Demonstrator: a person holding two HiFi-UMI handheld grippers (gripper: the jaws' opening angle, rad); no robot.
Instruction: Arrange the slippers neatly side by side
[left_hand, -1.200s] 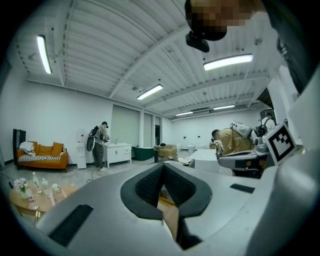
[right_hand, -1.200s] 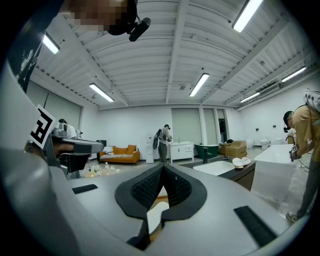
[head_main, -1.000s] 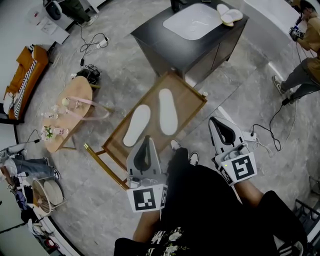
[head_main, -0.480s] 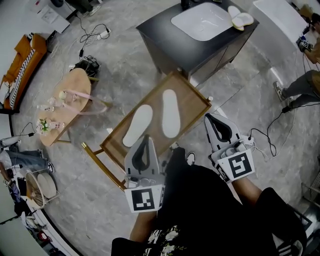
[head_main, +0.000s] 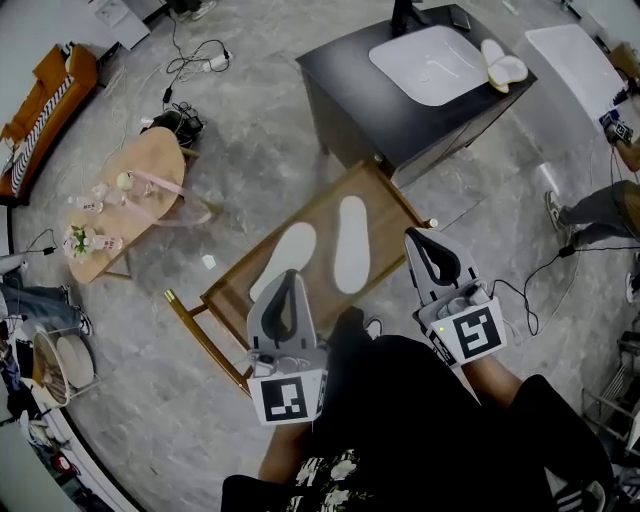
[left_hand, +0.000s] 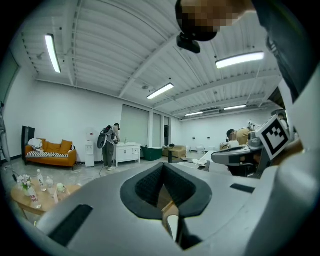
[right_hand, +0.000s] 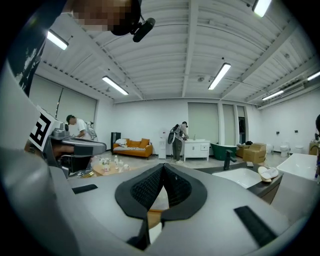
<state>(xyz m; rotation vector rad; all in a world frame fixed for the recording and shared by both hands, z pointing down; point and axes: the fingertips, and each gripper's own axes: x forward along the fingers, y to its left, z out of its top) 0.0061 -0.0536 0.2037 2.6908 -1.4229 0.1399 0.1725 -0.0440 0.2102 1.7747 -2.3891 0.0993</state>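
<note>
Two white slippers lie soles-up on a low wooden table (head_main: 390, 196) in the head view. The left slipper (head_main: 284, 260) slants; the right slipper (head_main: 351, 243) lies straighter, a gap apart. My left gripper (head_main: 288, 273) is shut and empty, its tip over the near end of the left slipper. My right gripper (head_main: 412, 235) is also shut and empty, by the table's right edge. In the left gripper view a slipper (left_hand: 173, 226) shows through the closed jaws of the left gripper (left_hand: 163, 165). In the right gripper view a white slipper (right_hand: 159, 198) shows below the right gripper (right_hand: 163, 166).
A black cabinet (head_main: 352, 83) with a white basin stands beyond the table, with another pair of slippers (head_main: 503, 65) on it. A small round table (head_main: 150, 165) with bottles stands left, an orange sofa (head_main: 48, 105) far left. Cables cross the floor; a person (head_main: 598, 208) is at right.
Both grippers have moved across the room with jaws shut. The wooden table has slid rightwards in the head view, so the right gripper now sits at its right edge.
</note>
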